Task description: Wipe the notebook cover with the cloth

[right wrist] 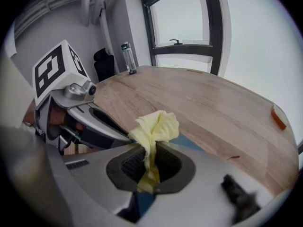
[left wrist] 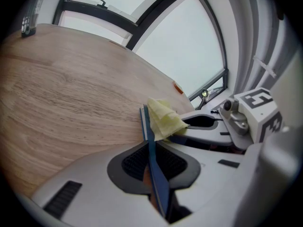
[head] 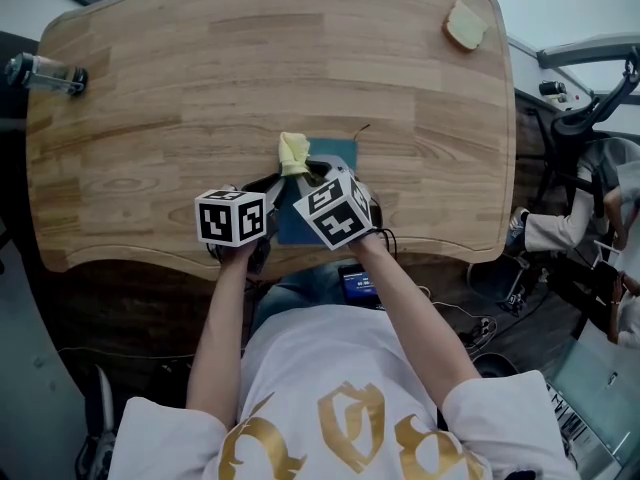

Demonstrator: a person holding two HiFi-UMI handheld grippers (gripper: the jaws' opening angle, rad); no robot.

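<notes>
Seen from above, two forearms (head: 225, 318) reach up from the bottom of the frame. The left tongs (left wrist: 152, 161) are clamped on the edge of a thin blue notebook (head: 338, 154) at frame centre, on the wooden counter (head: 250, 68). The right tongs (right wrist: 150, 168) pinch a yellow cloth (right wrist: 154, 126), whose loose end is bunched over the cover. The notebook looks light and likely to slide, so an edge hold suits it. The cloth is soft and limp. A bottle (head: 45, 73) stands upper left.
</notes>
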